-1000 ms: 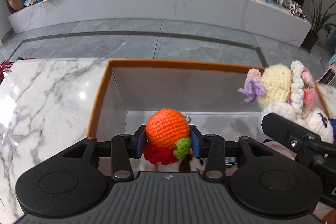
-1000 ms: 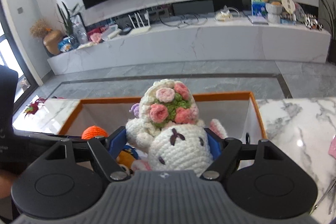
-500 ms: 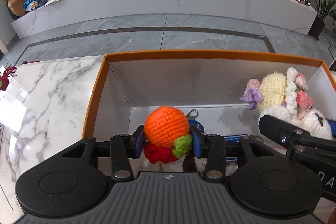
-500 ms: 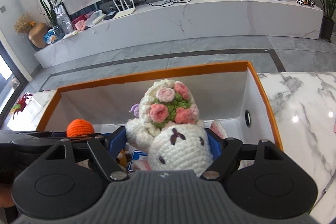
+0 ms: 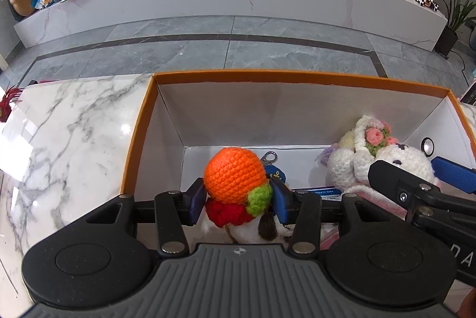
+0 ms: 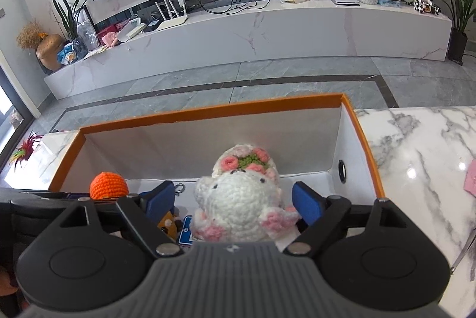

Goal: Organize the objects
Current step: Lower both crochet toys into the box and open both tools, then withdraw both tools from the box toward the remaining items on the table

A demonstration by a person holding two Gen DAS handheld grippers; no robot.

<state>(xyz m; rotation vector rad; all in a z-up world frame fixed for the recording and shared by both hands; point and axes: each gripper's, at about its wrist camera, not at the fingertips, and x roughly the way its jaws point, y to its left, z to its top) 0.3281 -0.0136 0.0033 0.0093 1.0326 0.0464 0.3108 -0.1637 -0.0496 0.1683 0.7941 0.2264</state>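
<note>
An orange crochet ball toy (image 5: 233, 175) with red and green bits sits between the blue pads of my left gripper (image 5: 238, 200), inside the left part of the orange-rimmed white box (image 5: 267, 73). The jaws are opening, but the pads still touch the toy's sides. In the right part of the box (image 6: 208, 109) lies a white crochet bunny (image 6: 238, 199) with a flower hat. My right gripper (image 6: 233, 200) stands around it, jaws opening, with a clear gap on each side. The bunny (image 5: 386, 157) also shows in the left wrist view, behind the right gripper's fingers (image 5: 416, 184).
The box stands on a marble table (image 5: 68, 133), with floor beyond its far edge. On the box floor lie a blue keychain tag (image 5: 275, 173) and a blue-labelled card (image 6: 186, 231). A pink item (image 6: 470, 178) lies on the table at right, a red feathery thing (image 5: 7, 106) at left.
The right jaws have spread off the bunny, which has dropped lower into the box. Both views now look deeper into the box. The orange toy stays between the left pads.
</note>
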